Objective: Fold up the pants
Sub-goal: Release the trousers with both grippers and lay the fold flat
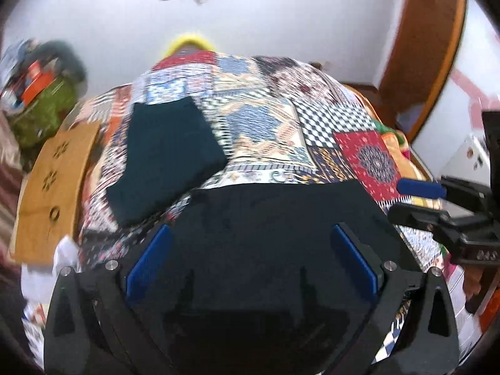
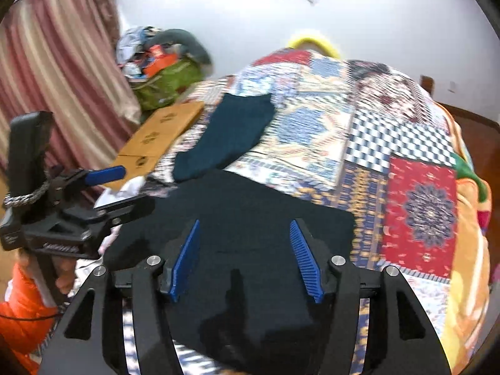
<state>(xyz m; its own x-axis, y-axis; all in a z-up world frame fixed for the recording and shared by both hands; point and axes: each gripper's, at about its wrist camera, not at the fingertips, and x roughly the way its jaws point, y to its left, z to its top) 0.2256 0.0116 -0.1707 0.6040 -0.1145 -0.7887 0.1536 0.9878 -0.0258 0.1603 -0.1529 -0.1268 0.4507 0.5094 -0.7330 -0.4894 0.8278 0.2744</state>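
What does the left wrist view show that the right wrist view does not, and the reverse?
Only the left wrist view shows the wooden door frame and the right tongs from the side. Only the right wrist view shows the curtain, an orange sleeve and the left tongs. Both show the black pants, the teal pants, the quilt and the box.

A patchwork-quilted bed (image 2: 375, 143) carries black pants (image 2: 250, 218) and a folded teal garment (image 2: 231, 134).

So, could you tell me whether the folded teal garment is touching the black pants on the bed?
Cannot tell. In the right wrist view the teal garment meets the black pants edge to edge, but blur hides whether they overlap or merely line up.
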